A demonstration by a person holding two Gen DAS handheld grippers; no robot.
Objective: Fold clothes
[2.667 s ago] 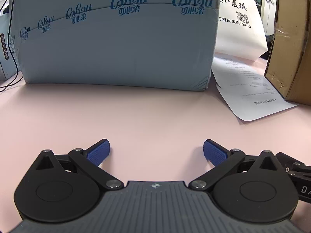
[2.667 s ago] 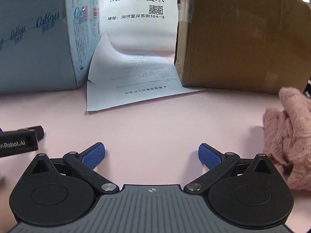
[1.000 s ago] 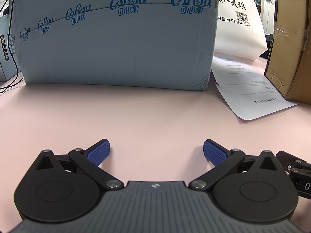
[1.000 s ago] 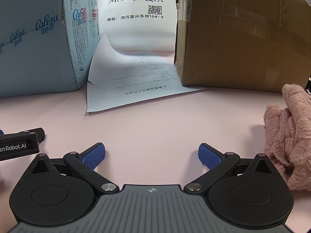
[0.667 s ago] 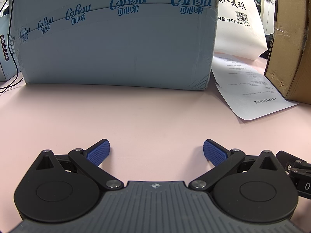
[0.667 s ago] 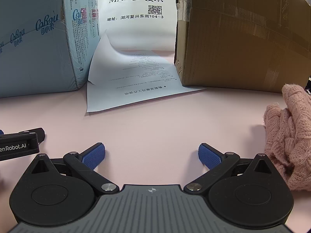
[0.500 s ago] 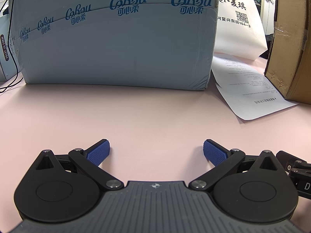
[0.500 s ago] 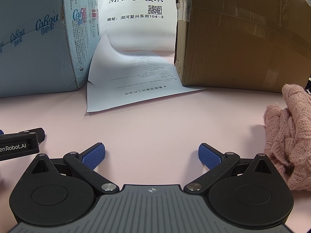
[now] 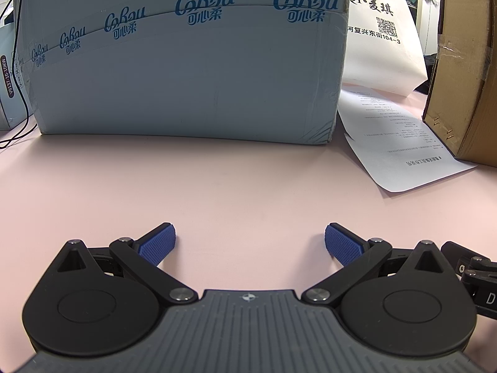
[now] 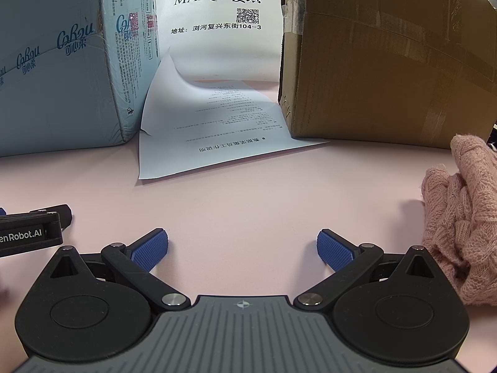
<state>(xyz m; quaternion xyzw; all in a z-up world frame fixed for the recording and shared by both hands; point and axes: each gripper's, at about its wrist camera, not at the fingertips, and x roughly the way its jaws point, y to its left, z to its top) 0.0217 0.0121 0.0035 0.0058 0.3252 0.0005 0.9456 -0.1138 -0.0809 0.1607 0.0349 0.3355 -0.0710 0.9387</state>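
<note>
A pink knitted garment [image 10: 462, 217] lies bunched at the right edge of the right wrist view, on the pink table [image 10: 248, 192]. My right gripper [image 10: 242, 245] is open just left of it, blue pads wide apart with nothing between them. My left gripper [image 9: 250, 241] is open too, low over bare table [image 9: 217, 180], holding nothing. The garment is out of sight in the left wrist view. Part of the left gripper's body [image 10: 28, 233] shows at the left edge of the right wrist view.
A large pale blue carton [image 9: 186, 62] stands straight ahead of the left gripper. A brown cardboard box [image 10: 388, 62] stands at the back right, a white bag [image 10: 217, 25] between the boxes, and a printed sheet [image 10: 217, 130] lies in front. Black cable [image 9: 18, 62] hangs at left.
</note>
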